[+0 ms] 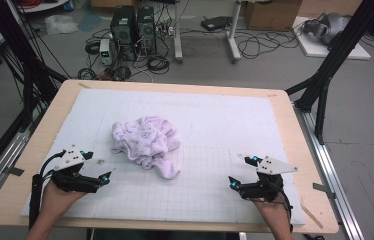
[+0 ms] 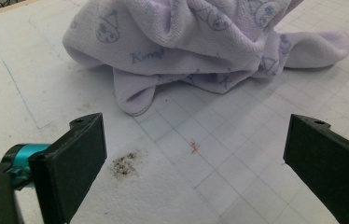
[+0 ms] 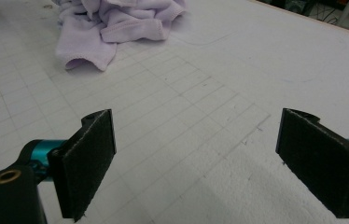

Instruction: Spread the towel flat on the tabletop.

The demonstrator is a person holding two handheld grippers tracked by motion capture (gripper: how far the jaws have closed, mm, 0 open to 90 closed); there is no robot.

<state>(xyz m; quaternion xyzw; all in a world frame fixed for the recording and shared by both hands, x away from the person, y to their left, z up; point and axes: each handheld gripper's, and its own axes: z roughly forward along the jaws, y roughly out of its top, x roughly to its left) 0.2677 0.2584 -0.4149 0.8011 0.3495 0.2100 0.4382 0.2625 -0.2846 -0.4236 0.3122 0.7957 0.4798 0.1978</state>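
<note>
A crumpled pale lilac towel point(image 1: 146, 142) with small printed figures lies in a heap near the middle of the white gridded mat point(image 1: 210, 120). My left gripper point(image 1: 97, 167) rests at the mat's front left, a short way left of the towel, open with nothing between its jaws. From the left gripper view the towel point(image 2: 196, 42) lies just ahead of the wide-apart jaws. My right gripper point(image 1: 240, 172) sits at the front right, open and empty, farther from the towel. The right gripper view has the towel point(image 3: 116, 23) at its upper left, well beyond the jaws.
The mat lies on a wooden table point(image 1: 302, 165) with bare edges all round. A small dark smudge point(image 2: 126, 164) marks the mat ahead of the left jaw. Black frame posts point(image 1: 325, 80) stand at both table sides; computers point(image 1: 132, 30) and cables sit on the floor behind.
</note>
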